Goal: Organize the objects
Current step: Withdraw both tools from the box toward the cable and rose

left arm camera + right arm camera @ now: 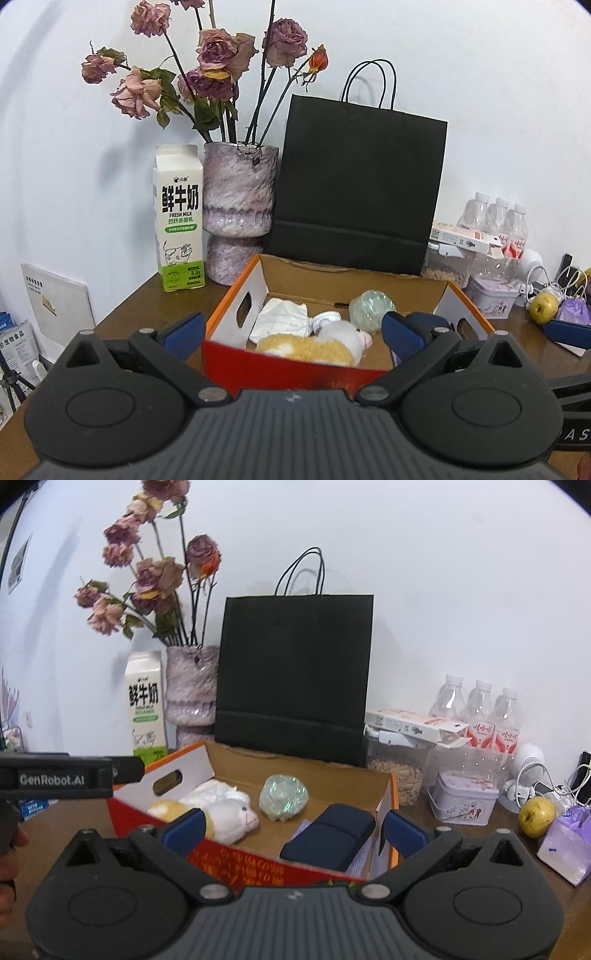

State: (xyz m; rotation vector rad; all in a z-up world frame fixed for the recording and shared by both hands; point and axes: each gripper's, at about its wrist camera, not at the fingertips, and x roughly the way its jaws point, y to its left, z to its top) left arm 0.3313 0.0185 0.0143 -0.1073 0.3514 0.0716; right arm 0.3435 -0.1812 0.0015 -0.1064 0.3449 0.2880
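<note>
left claw (291, 328) wide, empty | right claw (293, 827) wide, empty | over box (236, 764)

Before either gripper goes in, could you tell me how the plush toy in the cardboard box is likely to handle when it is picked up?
The plush toy looks soft and furry, so it will probably squash under the fingers and sag rather than stay stiff. It seems light for its size. Lying low in the cardboard box against the crumpled white paper, it is unlikely to roll.

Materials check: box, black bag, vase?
Box: corrugated cardboard by the look, raw brown inside, printed glossy red-orange outside. Bag: matte black paper, creased fold line, thin cord handles. Vase: probably glazed ceramic, mottled pink-purple with shiny highlights; could be glass.
</note>
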